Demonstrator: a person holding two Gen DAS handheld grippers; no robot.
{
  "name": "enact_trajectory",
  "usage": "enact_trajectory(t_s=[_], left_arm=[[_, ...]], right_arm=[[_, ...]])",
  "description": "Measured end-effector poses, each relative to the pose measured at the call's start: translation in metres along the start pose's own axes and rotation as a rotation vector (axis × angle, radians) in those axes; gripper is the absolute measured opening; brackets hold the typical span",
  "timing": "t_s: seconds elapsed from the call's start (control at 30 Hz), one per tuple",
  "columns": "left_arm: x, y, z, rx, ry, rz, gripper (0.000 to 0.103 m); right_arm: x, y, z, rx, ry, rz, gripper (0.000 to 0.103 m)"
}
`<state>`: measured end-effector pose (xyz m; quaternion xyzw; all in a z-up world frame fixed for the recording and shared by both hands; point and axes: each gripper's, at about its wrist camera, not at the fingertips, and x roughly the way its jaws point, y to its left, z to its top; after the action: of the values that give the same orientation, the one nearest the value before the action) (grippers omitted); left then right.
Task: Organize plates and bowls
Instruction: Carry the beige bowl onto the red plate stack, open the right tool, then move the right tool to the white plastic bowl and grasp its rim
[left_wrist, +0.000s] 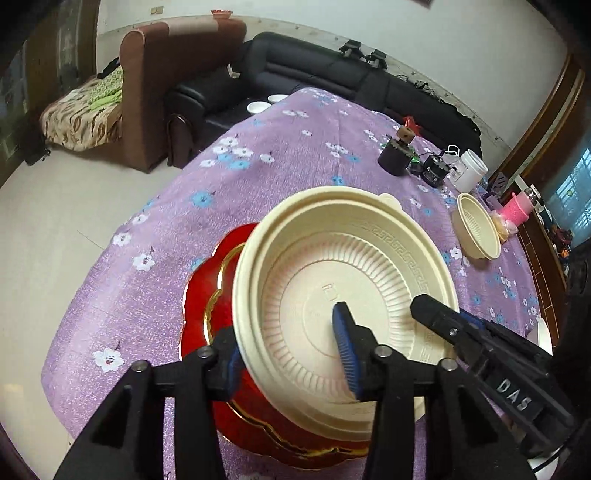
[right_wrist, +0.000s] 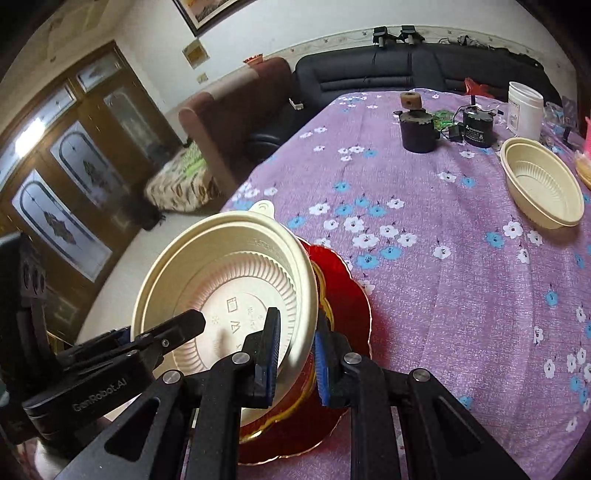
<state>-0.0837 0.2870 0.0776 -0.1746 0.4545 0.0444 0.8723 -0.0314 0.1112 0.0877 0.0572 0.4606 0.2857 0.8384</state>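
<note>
Nearest, the left gripper (left_wrist: 291, 354) straddles the near rim of a cream ribbed plastic bowl (left_wrist: 343, 273), its jaws apart with one blue pad inside the bowl and one outside, neither plainly pressing. The right gripper (right_wrist: 295, 360) is clamped narrowly on the opposite rim of that bowl. The bowl sits tilted over a red scalloped plate with gold trim (left_wrist: 207, 295) on the purple floral tablecloth (left_wrist: 258, 155). Farther off, well apart, a second cream ribbed bowl (right_wrist: 543, 181) stands upright. Beyond it are a dark cylindrical pot (right_wrist: 417, 129) and a white plastic jar (right_wrist: 524, 107)
</note>
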Motion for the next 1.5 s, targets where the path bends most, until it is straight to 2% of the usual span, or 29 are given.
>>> enact_trajectory(t_s=[0.1,0.13,0.17,0.3,0.4,0.47,0.6,0.7,0.77,0.87,0.93,1.0,1.13,1.3,1.5], left_arm=[[-0.003,-0.003,-0.001,0.006,-0.013,-0.021,0.059],[-0.005,-0.005,-0.001,0.006,-0.022,-0.022,0.068],[-0.008,-0.005,-0.001,0.005,-0.035,-0.02,0.071],[-0.016,-0.005,-0.001,0.01,-0.065,-0.01,0.074],[-0.021,-0.003,-0.002,0.0,-0.092,-0.004,0.075],[-0.027,0.003,-0.003,-0.038,-0.112,-0.032,0.075],[-0.046,0.011,-0.006,-0.091,-0.174,-0.044,0.076],[-0.063,0.005,-0.012,-0.083,-0.241,-0.015,0.081],[-0.073,-0.008,-0.017,-0.047,-0.296,0.036,0.086],[-0.082,-0.041,-0.026,0.068,-0.377,0.145,0.091],[-0.082,-0.062,-0.033,0.149,-0.4,0.164,0.092],[-0.079,-0.081,-0.039,0.216,-0.397,0.156,0.092],[-0.057,-0.121,-0.049,0.326,-0.329,0.119,0.092],[-0.037,-0.155,-0.061,0.404,-0.275,0.119,0.092],[-0.021,-0.183,-0.073,0.465,-0.224,0.127,0.092]], right_arm=[[0.004,0.005,-0.003,-0.025,-0.015,-0.03,0.02],[0.005,0.007,-0.004,-0.04,-0.023,-0.041,0.021],[0.004,0.009,-0.005,-0.051,-0.028,-0.05,0.024],[0.003,0.014,-0.008,-0.07,-0.057,-0.069,0.026],[0.001,0.013,-0.009,-0.063,-0.077,-0.044,0.027],[0.001,0.011,-0.009,-0.057,-0.094,-0.021,0.031],[-0.007,0.01,-0.01,-0.039,-0.14,0.014,0.032],[-0.02,0.007,-0.01,-0.018,-0.185,0.03,0.033],[-0.034,0.003,-0.011,-0.007,-0.223,0.034,0.037],[-0.055,-0.006,-0.019,0.0,-0.277,0.021,0.051],[-0.067,-0.016,-0.026,0.002,-0.304,0.004,0.053],[-0.076,-0.027,-0.035,-0.003,-0.319,-0.033,0.054],[-0.089,-0.063,-0.054,0.045,-0.326,-0.114,0.059],[-0.1,-0.125,-0.072,0.199,-0.306,-0.155,0.059],[-0.104,-0.167,-0.089,0.306,-0.317,-0.183,0.058]])
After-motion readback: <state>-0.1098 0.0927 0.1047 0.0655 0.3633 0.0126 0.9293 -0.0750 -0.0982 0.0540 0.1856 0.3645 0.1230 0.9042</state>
